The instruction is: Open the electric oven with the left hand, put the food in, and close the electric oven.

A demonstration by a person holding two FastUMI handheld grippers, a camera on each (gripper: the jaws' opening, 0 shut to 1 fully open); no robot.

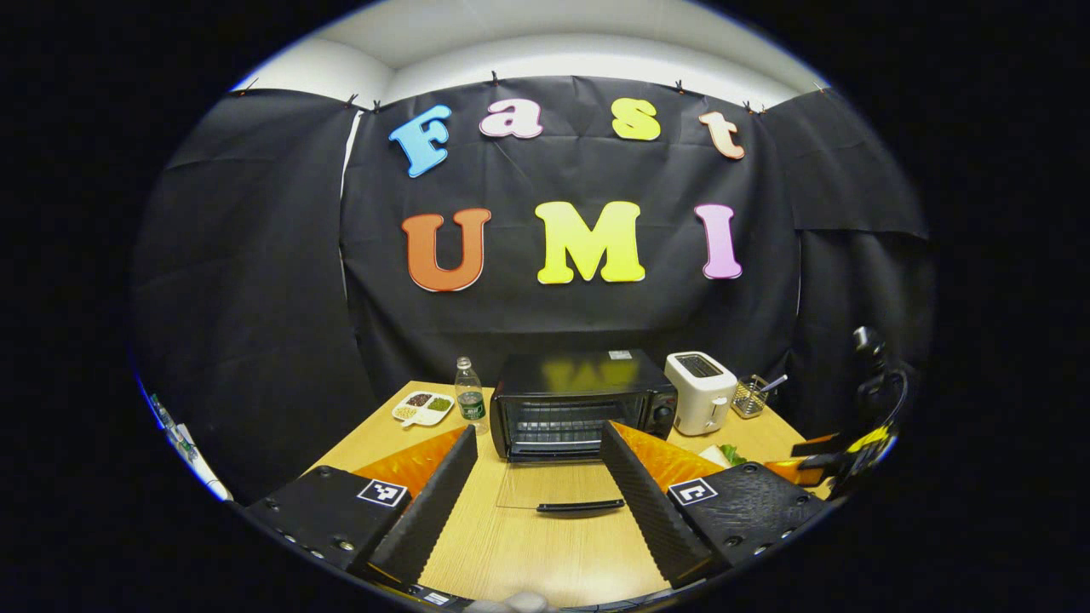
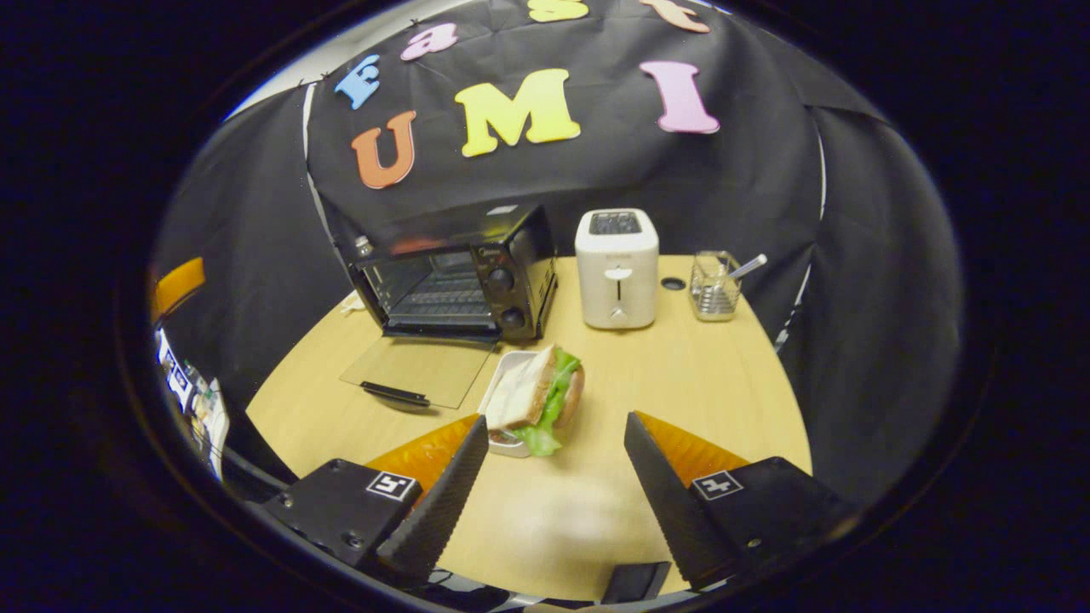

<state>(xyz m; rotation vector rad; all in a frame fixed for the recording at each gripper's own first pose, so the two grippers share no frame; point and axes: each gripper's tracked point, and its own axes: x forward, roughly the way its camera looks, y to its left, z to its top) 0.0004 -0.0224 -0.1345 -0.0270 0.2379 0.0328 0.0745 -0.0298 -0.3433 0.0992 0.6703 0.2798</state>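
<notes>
The black electric oven (image 1: 579,400) stands at the back of the wooden table with its glass door (image 1: 558,489) folded down flat and the wire rack inside exposed. My left gripper (image 1: 538,447) hangs open in front of that door, nothing between its fingers. In the right gripper view the oven (image 2: 460,272) sits left of centre, its door (image 2: 417,370) lying open. A sandwich (image 2: 538,396) with lettuce rests on a small white tray (image 2: 504,383) beside the door. My right gripper (image 2: 555,438) is open just short of the sandwich, touching nothing.
A white toaster (image 2: 616,268) stands right of the oven, then a wire basket (image 2: 714,288) holding a utensil. A water bottle (image 1: 469,396) and a divided white dish (image 1: 423,407) sit left of the oven. The other gripper (image 1: 839,460) shows at the table's right edge.
</notes>
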